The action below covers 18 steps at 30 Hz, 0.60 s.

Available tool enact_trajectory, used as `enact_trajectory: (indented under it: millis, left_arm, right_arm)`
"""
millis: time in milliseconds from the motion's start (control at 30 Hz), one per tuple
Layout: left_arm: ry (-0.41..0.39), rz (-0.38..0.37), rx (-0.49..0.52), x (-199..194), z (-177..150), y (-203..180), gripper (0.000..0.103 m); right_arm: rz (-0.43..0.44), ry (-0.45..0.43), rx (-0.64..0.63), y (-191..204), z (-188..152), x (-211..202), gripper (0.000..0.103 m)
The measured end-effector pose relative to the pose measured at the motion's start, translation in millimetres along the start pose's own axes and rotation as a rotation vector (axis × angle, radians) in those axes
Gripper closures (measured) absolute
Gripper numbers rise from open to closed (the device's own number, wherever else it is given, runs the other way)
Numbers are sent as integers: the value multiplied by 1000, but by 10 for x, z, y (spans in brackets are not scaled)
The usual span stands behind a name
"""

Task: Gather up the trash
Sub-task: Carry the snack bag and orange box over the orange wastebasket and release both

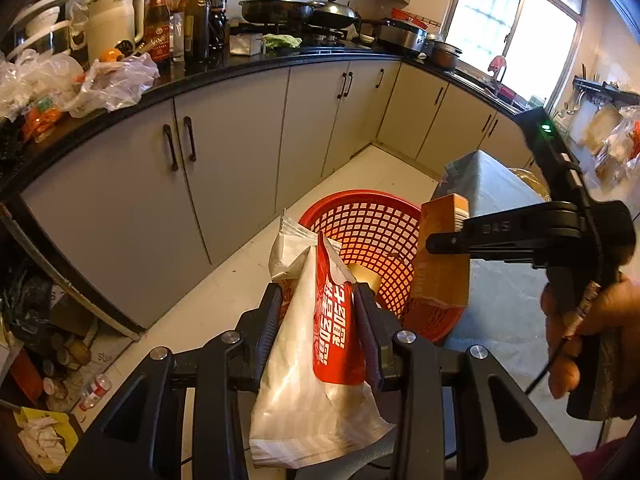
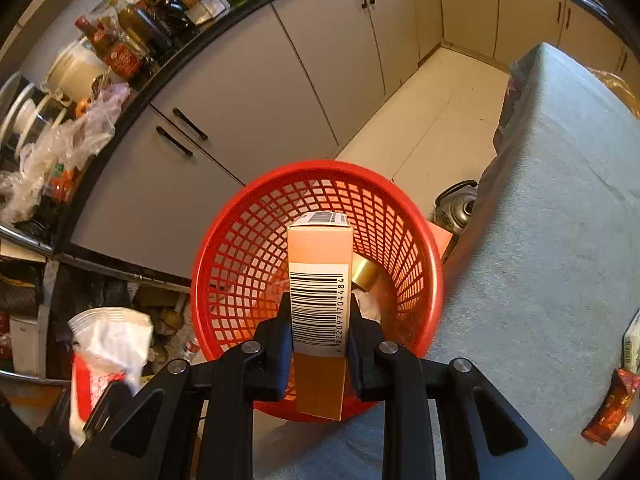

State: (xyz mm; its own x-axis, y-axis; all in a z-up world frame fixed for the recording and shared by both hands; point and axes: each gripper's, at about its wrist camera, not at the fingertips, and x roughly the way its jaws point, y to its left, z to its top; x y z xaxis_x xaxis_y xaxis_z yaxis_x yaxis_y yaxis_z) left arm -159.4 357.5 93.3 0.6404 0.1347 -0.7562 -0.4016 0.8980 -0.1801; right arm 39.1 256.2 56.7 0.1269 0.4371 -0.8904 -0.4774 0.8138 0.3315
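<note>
My left gripper [image 1: 318, 300] is shut on a white and red snack bag [image 1: 312, 360], held near the rim of a red mesh basket [image 1: 360, 220] on the floor. My right gripper [image 2: 320, 308] is shut on a tall orange carton [image 2: 320, 300] with a barcode, poised over the mouth of the red mesh basket [image 2: 248, 248]. From the left wrist the right gripper [image 1: 434, 246] shows at the right, clamped on the orange carton [image 1: 440, 264], with a hand [image 1: 592, 320] on its grip. A gold cap [image 2: 365, 271] and white paper [image 2: 370, 306] lie inside the basket.
A grey-covered table [image 2: 552, 220] stands right of the basket, with a red wrapper [image 2: 612, 412] on it. A kettle [image 2: 456, 204] sits on the floor by it. Grey cabinets [image 1: 224, 176] under a cluttered black counter [image 1: 248, 64] run along the left and back.
</note>
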Motion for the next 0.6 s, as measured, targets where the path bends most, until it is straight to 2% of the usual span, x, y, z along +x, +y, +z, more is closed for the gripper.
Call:
enact_trajectory:
  millis: [167, 333, 600]
  left_arm:
    - [46, -58, 2, 293, 111, -101, 67]
    - [82, -82, 11, 573, 211, -210, 67]
    - [69, -97, 37, 745, 471, -297, 66]
  right_arm:
    - [36, -49, 33, -145, 32, -165, 79]
    - [43, -81, 52, -269, 45, -287, 79]
    - [47, -118, 51, -249, 121, -316, 78]
